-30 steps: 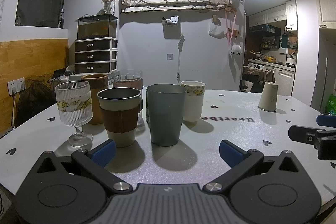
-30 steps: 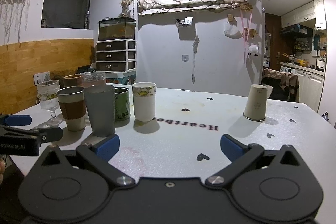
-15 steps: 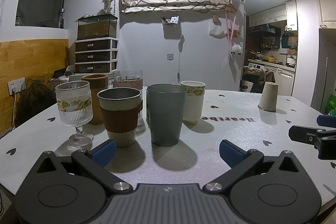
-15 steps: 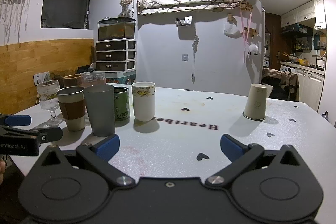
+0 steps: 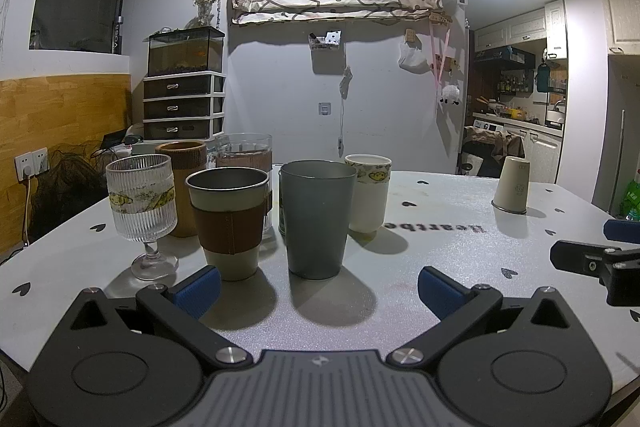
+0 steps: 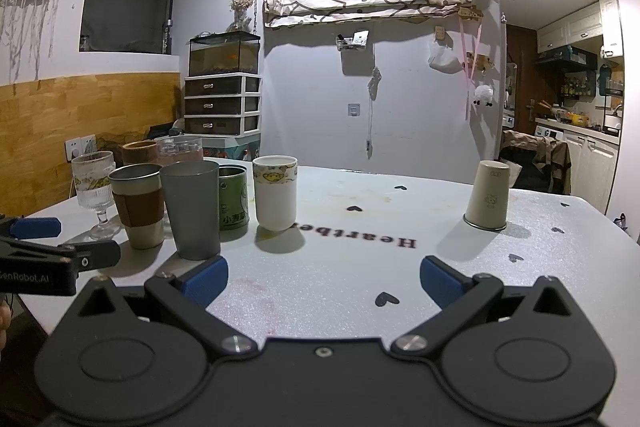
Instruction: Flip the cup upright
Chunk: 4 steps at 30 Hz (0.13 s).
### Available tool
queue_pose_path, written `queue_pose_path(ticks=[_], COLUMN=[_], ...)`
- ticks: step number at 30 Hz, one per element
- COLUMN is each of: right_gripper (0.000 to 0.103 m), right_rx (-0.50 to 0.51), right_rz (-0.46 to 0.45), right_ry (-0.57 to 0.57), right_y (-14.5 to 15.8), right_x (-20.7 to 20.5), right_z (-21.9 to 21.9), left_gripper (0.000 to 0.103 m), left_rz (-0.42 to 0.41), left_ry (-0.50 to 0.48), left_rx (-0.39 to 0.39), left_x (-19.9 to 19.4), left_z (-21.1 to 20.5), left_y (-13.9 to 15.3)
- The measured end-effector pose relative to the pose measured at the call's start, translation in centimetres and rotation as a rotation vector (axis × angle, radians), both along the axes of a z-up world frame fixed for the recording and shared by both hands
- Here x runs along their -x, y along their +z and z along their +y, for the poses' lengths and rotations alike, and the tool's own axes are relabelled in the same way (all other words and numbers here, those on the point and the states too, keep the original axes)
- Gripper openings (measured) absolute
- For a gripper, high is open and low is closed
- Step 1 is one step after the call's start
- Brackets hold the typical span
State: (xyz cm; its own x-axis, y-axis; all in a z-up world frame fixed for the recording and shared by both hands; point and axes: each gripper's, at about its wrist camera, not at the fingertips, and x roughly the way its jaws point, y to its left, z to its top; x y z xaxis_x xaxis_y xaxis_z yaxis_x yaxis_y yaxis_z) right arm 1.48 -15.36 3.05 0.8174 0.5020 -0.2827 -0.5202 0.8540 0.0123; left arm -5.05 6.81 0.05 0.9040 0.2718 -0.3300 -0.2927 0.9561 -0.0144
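Nothing has moved since the earlier frames: both tools hover in the same places over the white, heart-printed counter (image 6: pixel 360 267). The left tool (image 5: pixel 318 285) has its blue-padded jaws spread wide with nothing between them, low over the near edge, facing a cluster of upright cups. Closest to it stand a tall dark grey tumbler (image 5: pixel 317 219) and, just to its left, a metal cup with a brown sleeve (image 5: pixel 228 219). Further left is a ribbed stemmed glass (image 5: pixel 142 205). Behind these sit a brown cylindrical cup (image 5: pixel 182 183) and a clear glass mug (image 5: pixel 246 157). A white ceramic cup with a yellow patterned band (image 5: pixel 368 193) stands just right of the tumbler. From the right wrist view, a green tin (image 6: pixel 234 197) shows between the tumbler and the white cup.

The right tool (image 6: pixel 322 281) is likewise wide open and holds nothing. The beige paper-style cup with a small bear print (image 6: pixel 488 195) stands upside down, mouth on the counter, alone on the far right side, well apart from the cluster and from both tools.
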Motion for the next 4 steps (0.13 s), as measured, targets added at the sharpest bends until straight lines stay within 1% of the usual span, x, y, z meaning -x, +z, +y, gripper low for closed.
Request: queue_pose_path(ticks=[4], right_gripper=[0.103], right_rx=[0.0], right_rz=[0.0], right_ry=[-0.002], right_y=[-0.02], right_x=[0.05], right_z=[0.01], left_gripper=[0.103], left_rz=[0.001], left_ry=[0.002], left_rx=[0.0], left_x=[-0.03], left_z=[-0.01], left_y=[-0.01])
